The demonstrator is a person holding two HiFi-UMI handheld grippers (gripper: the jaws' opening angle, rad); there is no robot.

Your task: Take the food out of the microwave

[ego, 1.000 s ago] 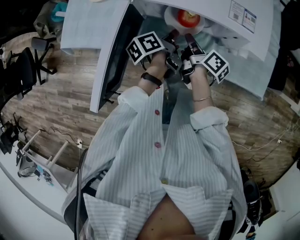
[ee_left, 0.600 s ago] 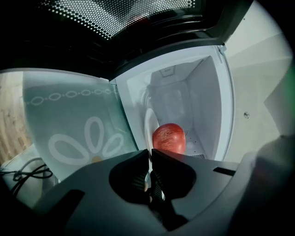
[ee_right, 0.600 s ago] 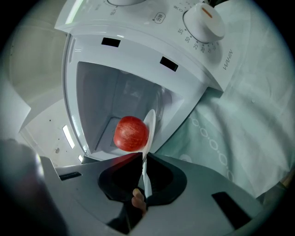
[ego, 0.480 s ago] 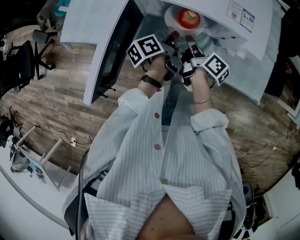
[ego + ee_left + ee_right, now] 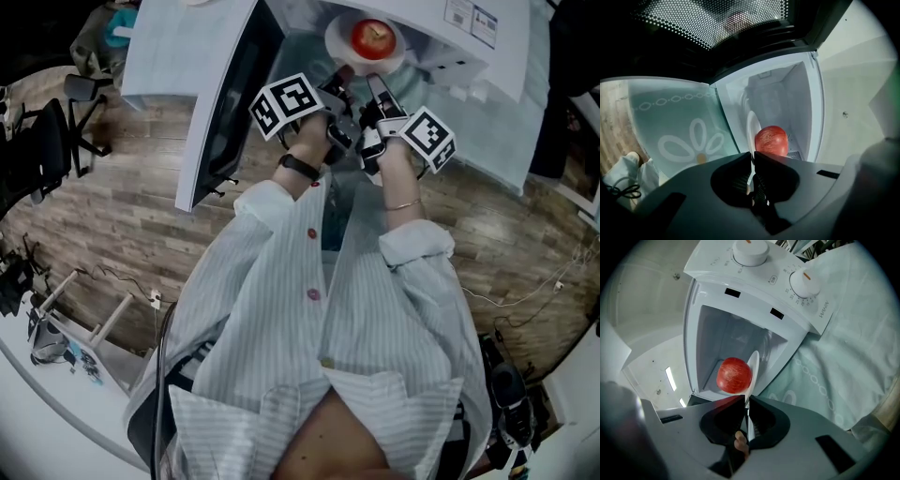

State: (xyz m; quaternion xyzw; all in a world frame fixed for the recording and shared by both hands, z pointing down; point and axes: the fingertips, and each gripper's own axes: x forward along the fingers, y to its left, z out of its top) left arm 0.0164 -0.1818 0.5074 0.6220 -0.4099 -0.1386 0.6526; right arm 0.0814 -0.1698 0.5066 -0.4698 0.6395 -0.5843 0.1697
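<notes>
A red apple (image 5: 373,37) lies on a small white plate (image 5: 336,36) at the mouth of the open white microwave (image 5: 487,56). My left gripper (image 5: 339,75) and right gripper (image 5: 375,82) hold the plate's near rim side by side. In the left gripper view, the left gripper (image 5: 752,157) is shut on the thin plate edge (image 5: 749,133), with the apple (image 5: 771,140) just beyond. The right gripper (image 5: 745,399) is likewise shut on the plate rim (image 5: 753,369), and the apple (image 5: 734,375) sits left of it before the cavity (image 5: 736,338).
The microwave door (image 5: 225,103) swings open to the left. Two knobs (image 5: 750,249) sit on its control panel. A pale green flowered cloth (image 5: 679,136) covers the table below. A dark office chair (image 5: 56,131) stands on the wooden floor at left.
Both grippers have shifted a little together with the plate and apple held between them. Their grip looks the same.
</notes>
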